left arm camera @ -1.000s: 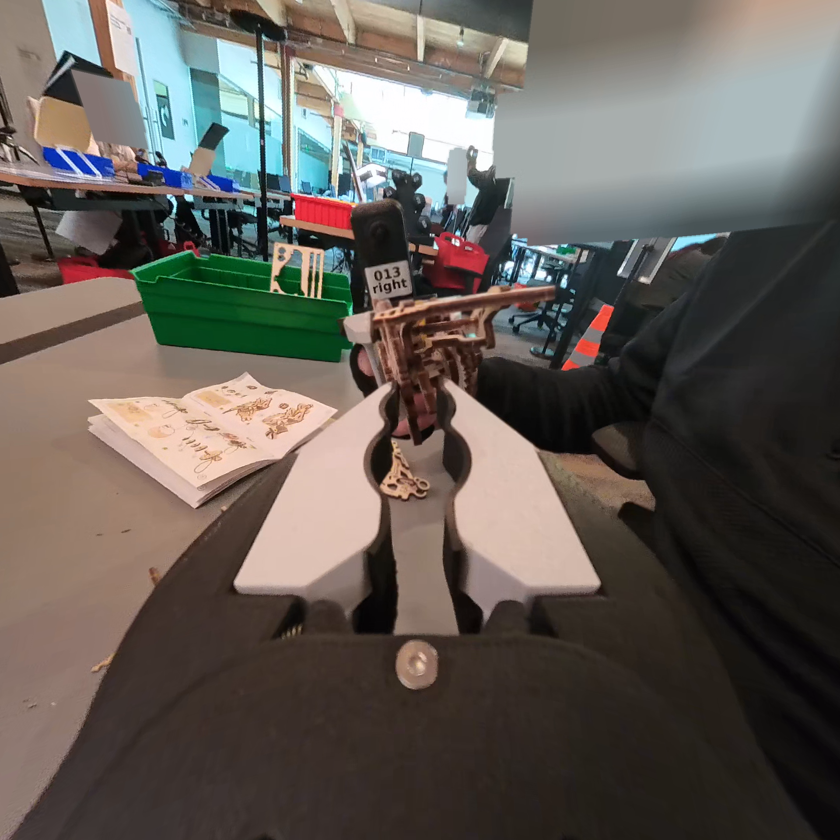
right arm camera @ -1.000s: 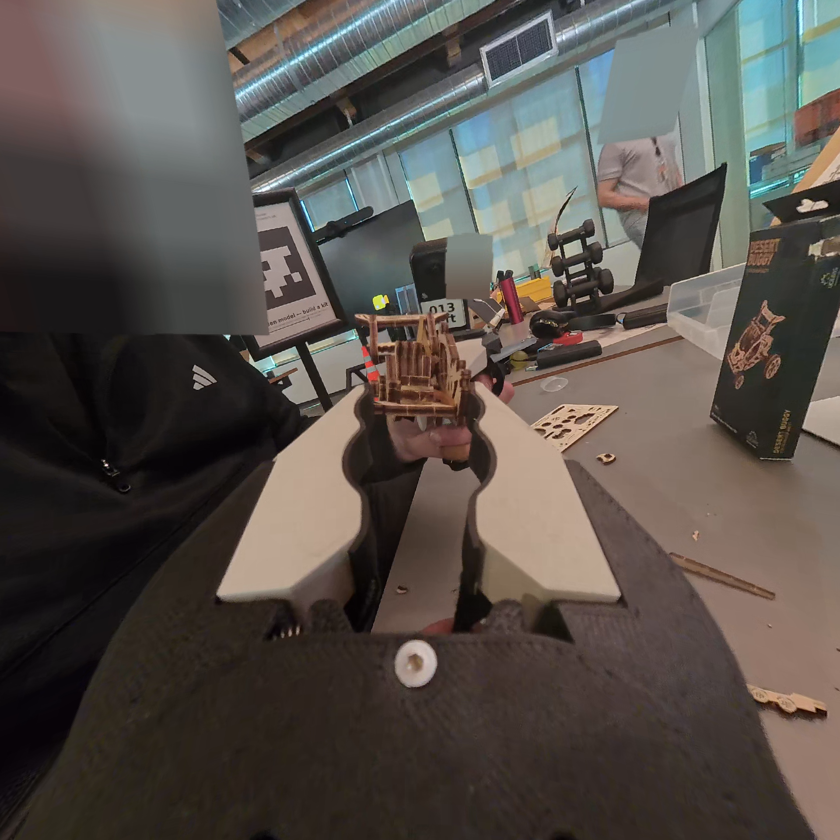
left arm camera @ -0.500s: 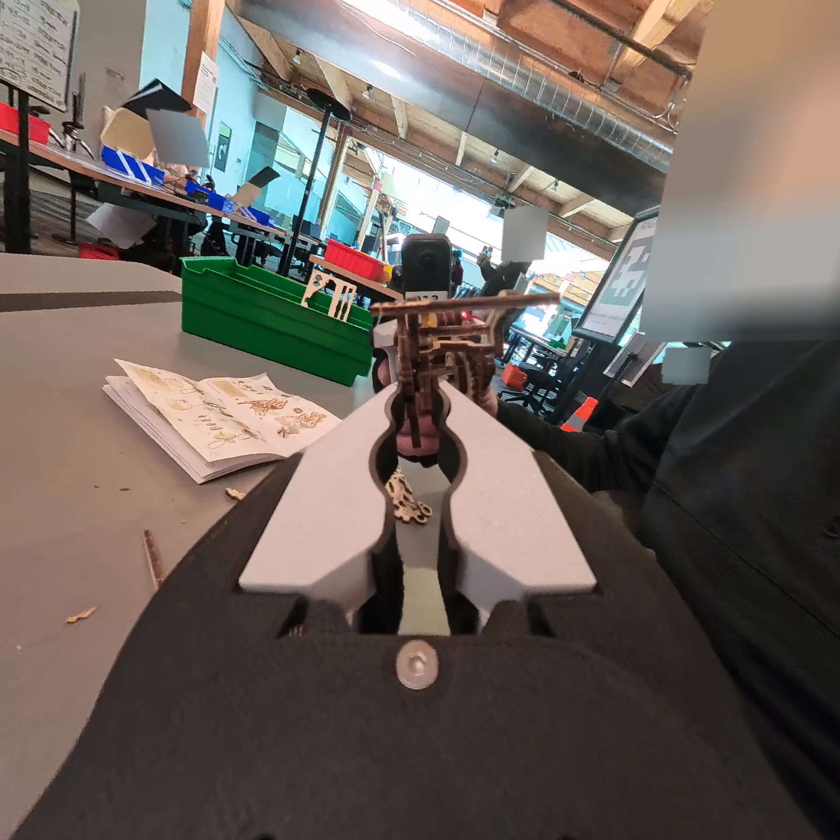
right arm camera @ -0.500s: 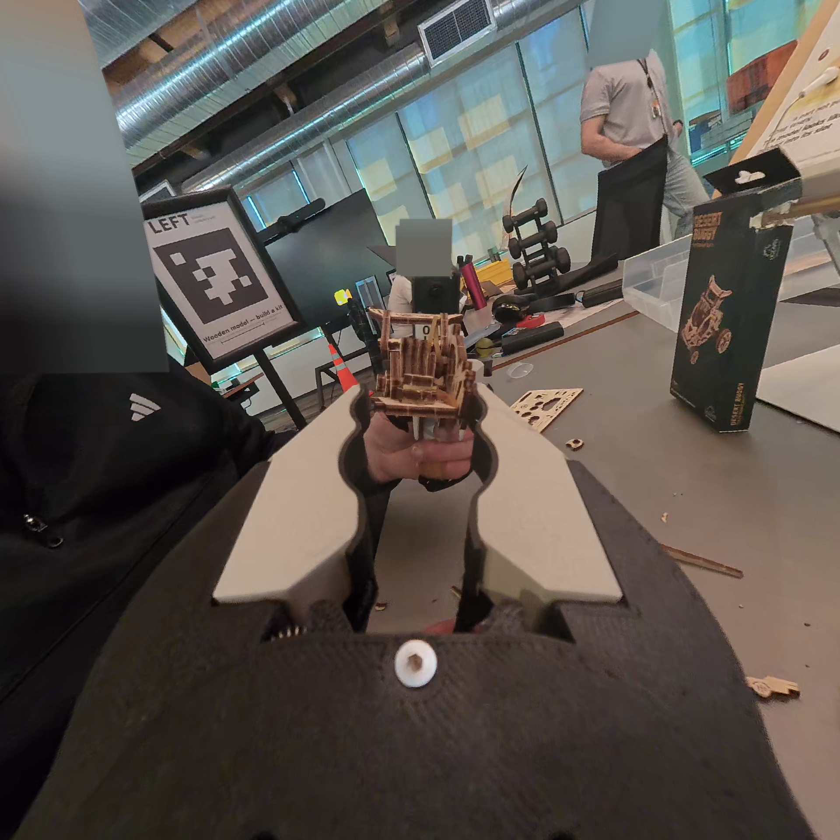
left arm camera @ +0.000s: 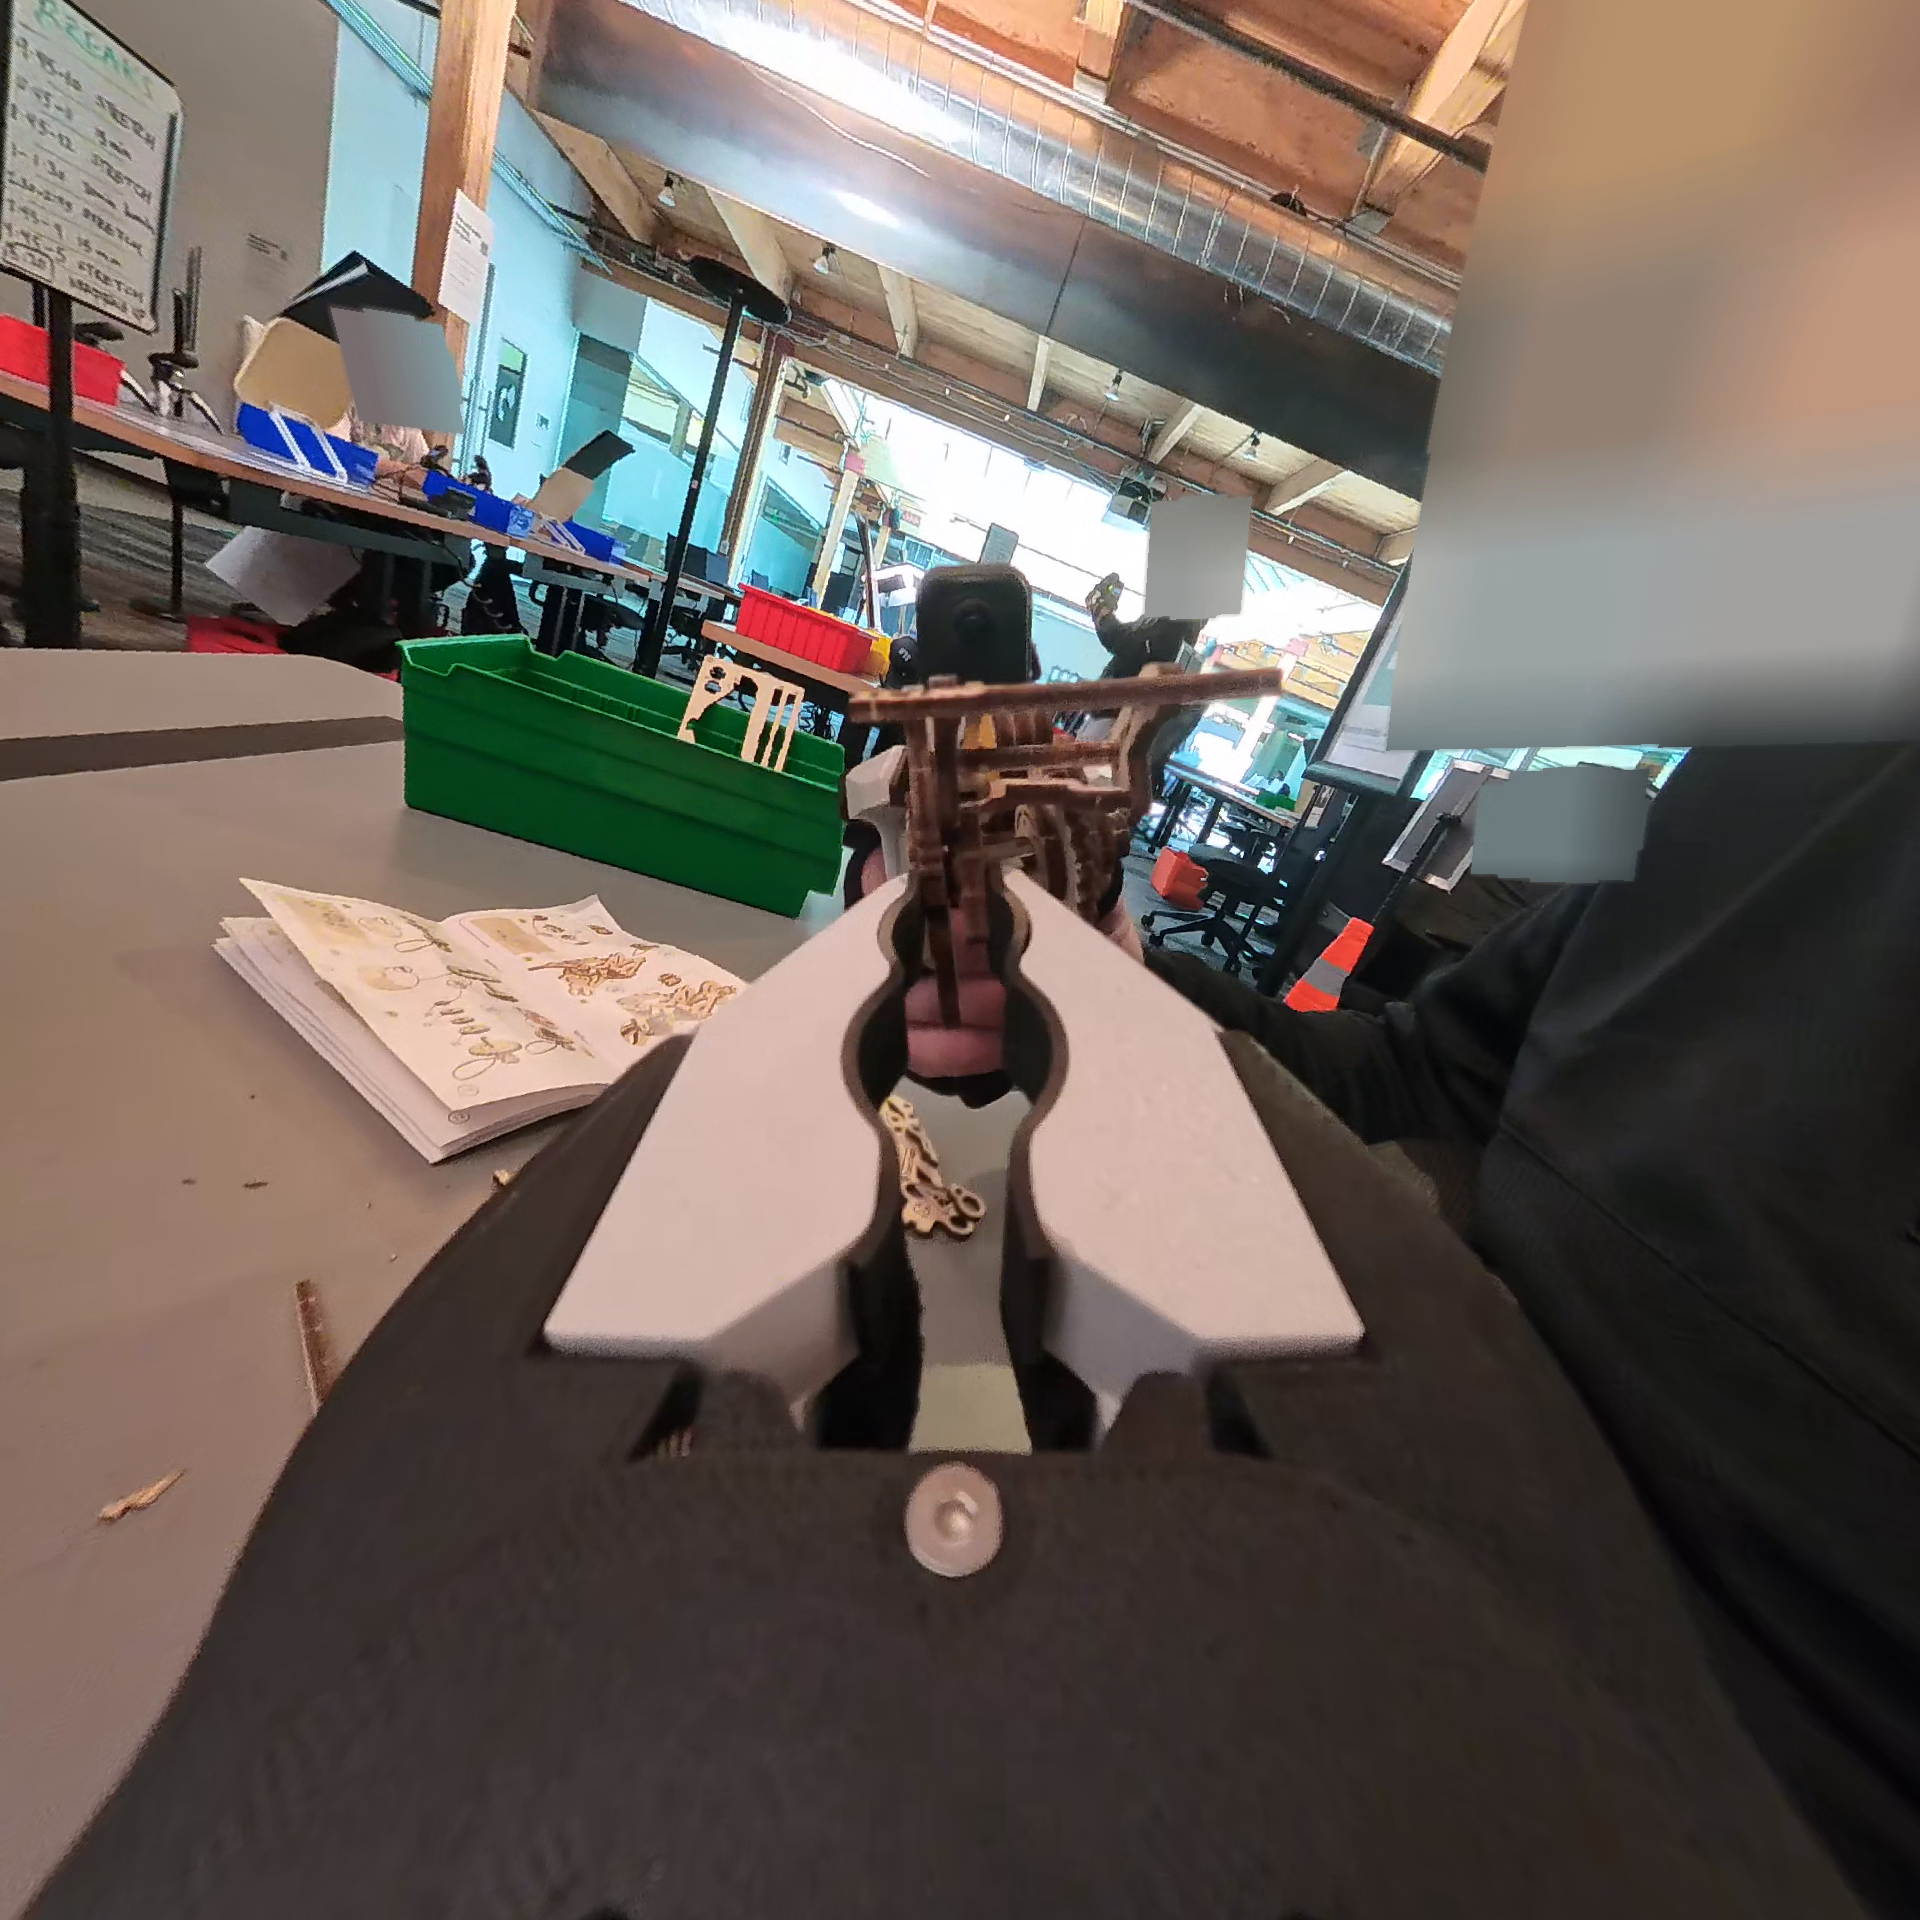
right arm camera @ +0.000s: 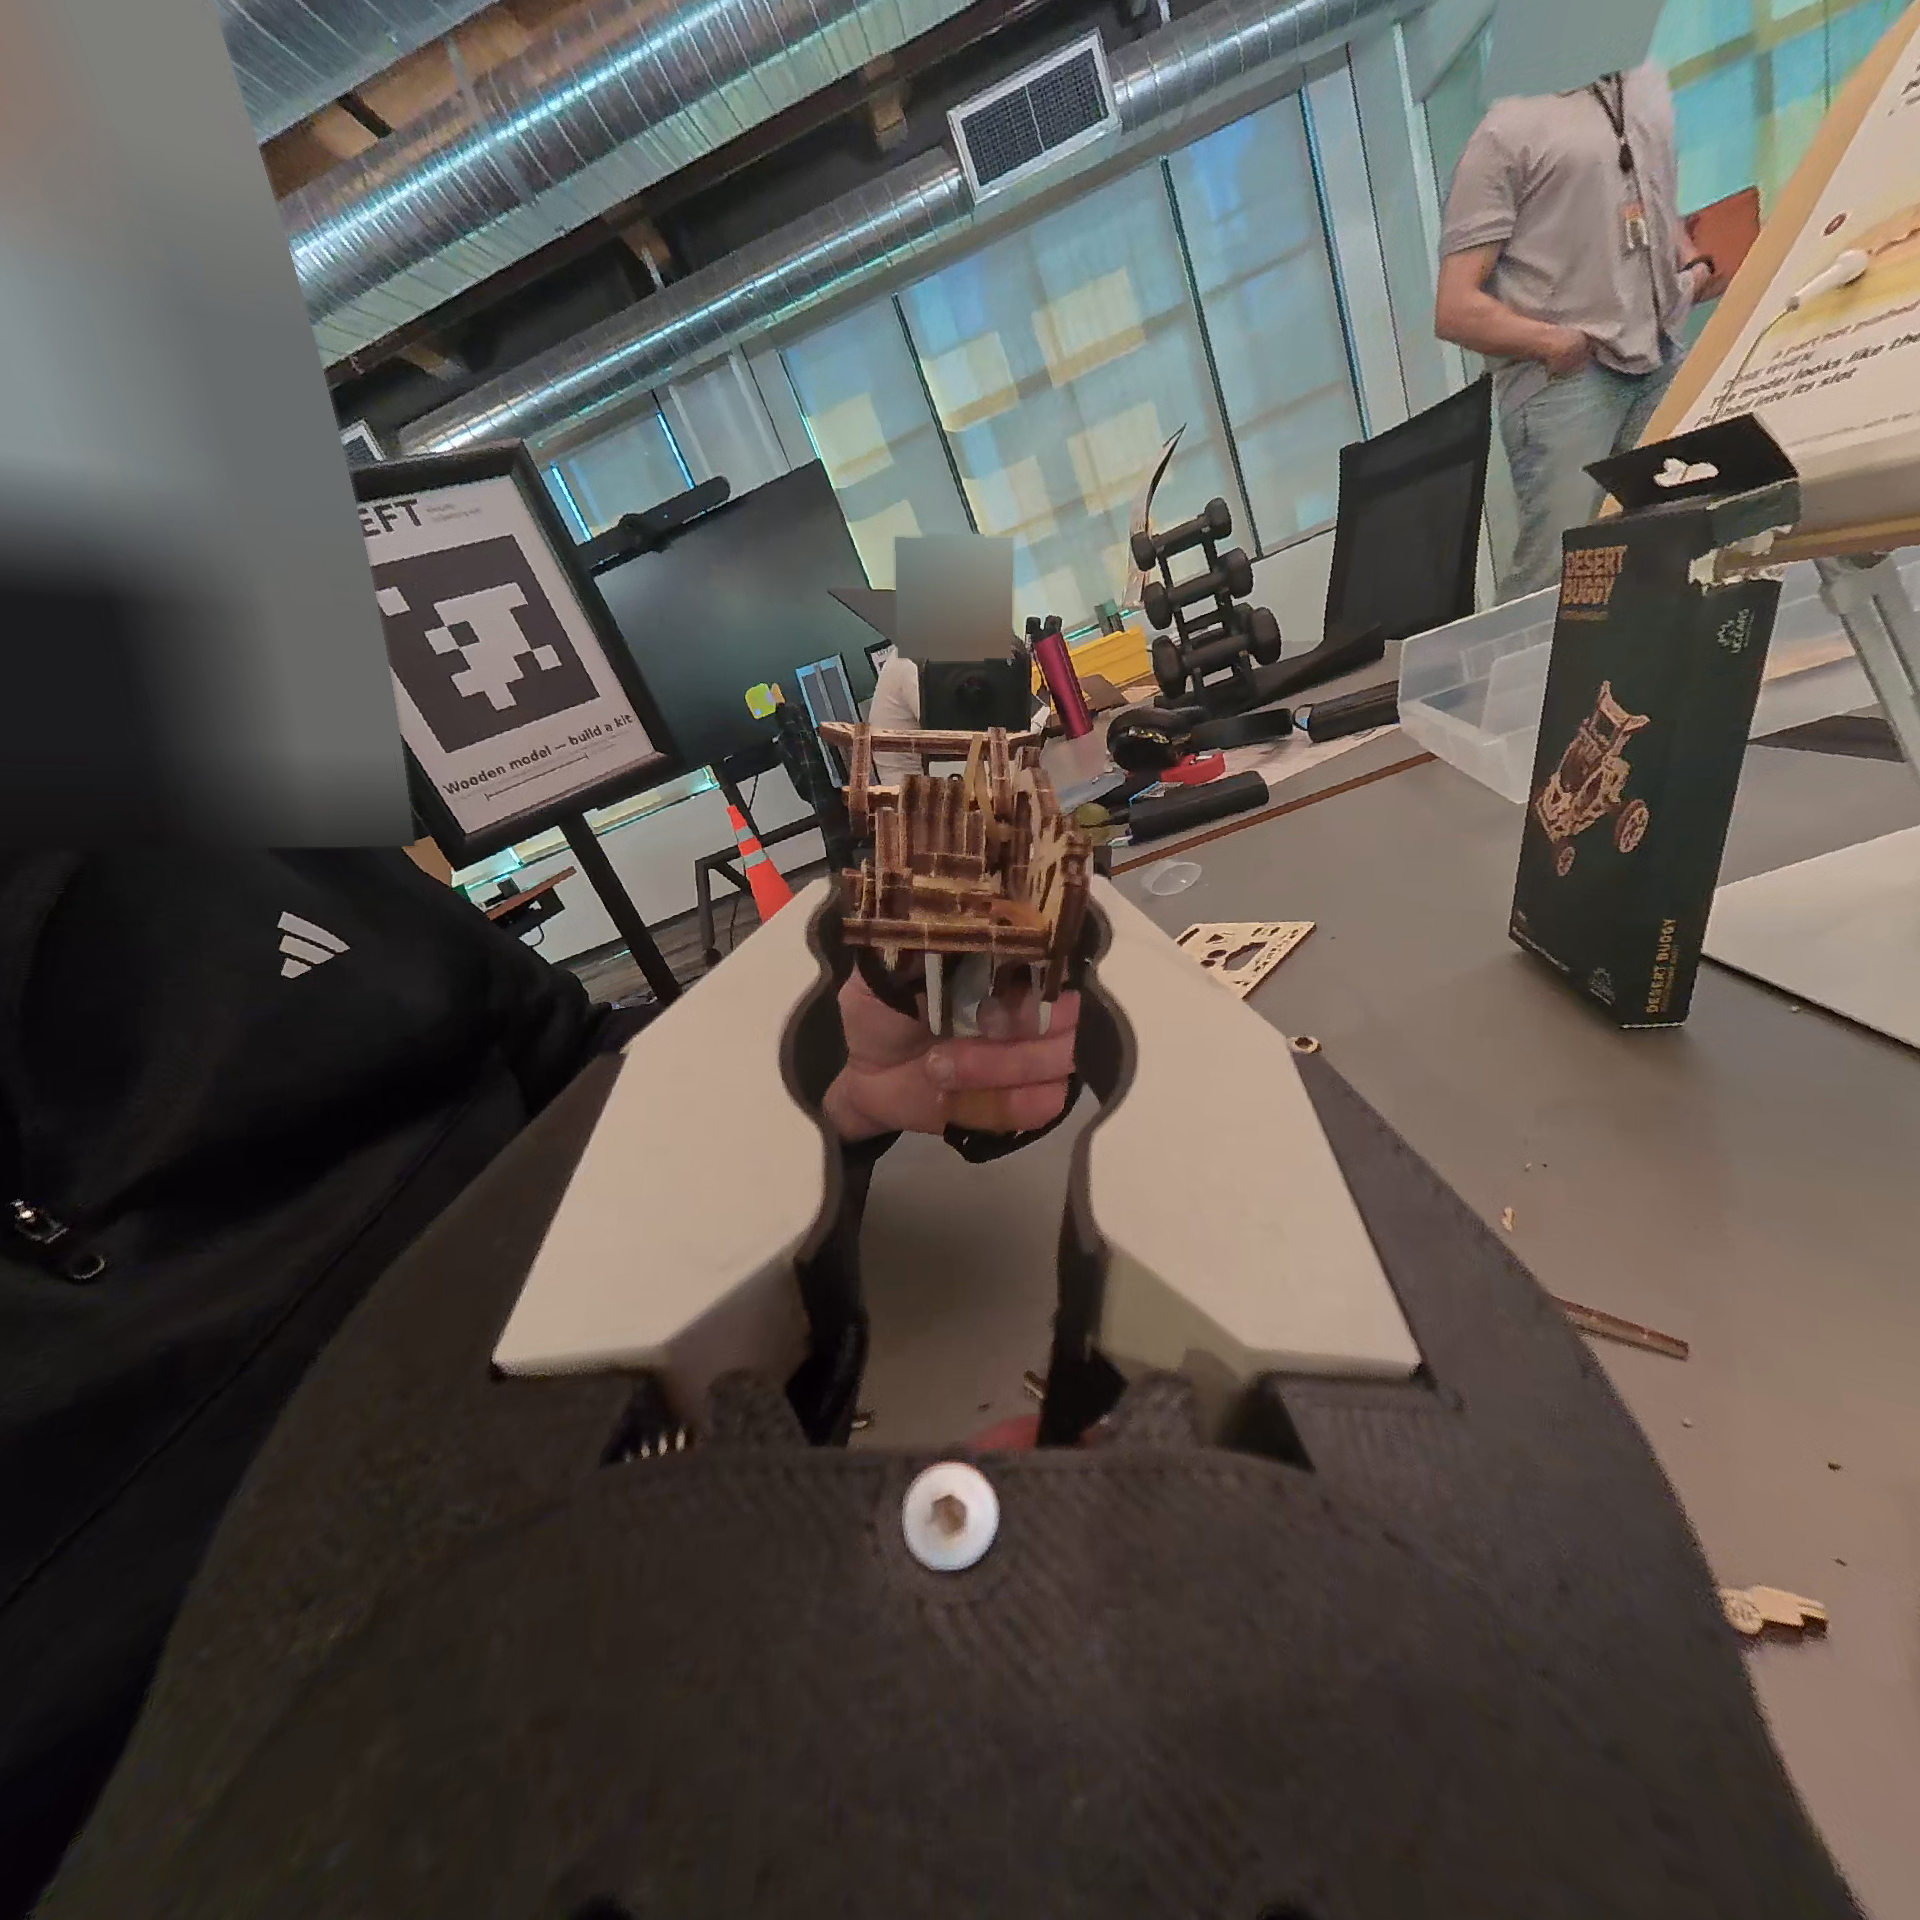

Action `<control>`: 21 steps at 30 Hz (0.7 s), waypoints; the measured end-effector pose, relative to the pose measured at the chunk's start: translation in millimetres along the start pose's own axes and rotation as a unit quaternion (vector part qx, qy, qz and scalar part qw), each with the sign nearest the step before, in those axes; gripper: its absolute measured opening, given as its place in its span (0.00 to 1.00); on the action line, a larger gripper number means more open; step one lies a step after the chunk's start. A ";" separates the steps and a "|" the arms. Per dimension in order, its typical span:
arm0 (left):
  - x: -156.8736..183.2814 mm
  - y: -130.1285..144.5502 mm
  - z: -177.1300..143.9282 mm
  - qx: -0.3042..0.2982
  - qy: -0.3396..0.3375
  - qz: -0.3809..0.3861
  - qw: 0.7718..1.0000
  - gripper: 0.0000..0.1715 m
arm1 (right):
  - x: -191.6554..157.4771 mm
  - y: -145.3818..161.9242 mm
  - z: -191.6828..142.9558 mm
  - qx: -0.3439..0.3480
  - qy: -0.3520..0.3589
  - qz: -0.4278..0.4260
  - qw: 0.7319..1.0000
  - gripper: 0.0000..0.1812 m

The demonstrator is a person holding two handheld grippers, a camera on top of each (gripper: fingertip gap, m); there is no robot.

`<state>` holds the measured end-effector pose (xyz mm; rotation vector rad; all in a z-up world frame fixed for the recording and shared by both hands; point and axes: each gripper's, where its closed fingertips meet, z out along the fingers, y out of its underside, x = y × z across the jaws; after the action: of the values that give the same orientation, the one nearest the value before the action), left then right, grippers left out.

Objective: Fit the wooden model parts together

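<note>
Left wrist view: wooden model is clamped by left gripper and right gripper, held above table. Mid-assembly; loose part likely needed next.

Left gripper clamped on wooden model held above grey table, with open instruction booklet and green bin at left, loose wooden piece below.
</note>
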<state>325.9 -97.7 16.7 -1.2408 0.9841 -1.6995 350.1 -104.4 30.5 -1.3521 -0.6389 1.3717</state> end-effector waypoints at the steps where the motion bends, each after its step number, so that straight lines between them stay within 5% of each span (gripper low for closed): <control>1: 1.1 -0.9 0.6 0.003 0.001 0.001 1.000 0.05 | -0.9 -0.8 -0.2 0.004 -0.001 -0.002 1.000 0.21; 15: -6.4 -12.4 -8.7 0.023 -0.012 -0.007 1.000 0.05 | 10.4 -13.1 -15.2 0.003 0.043 -0.004 0.999 0.31; 21: -27.6 -15.8 -24.7 0.017 -0.043 -0.009 0.999 0.05 | 34.0 13.7 -68.2 -0.163 0.198 -0.110 0.960 0.24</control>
<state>305.2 -63.1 16.2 -1.2937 0.8919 -1.6554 416.2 -97.4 -9.1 -1.7024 -0.7361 0.8055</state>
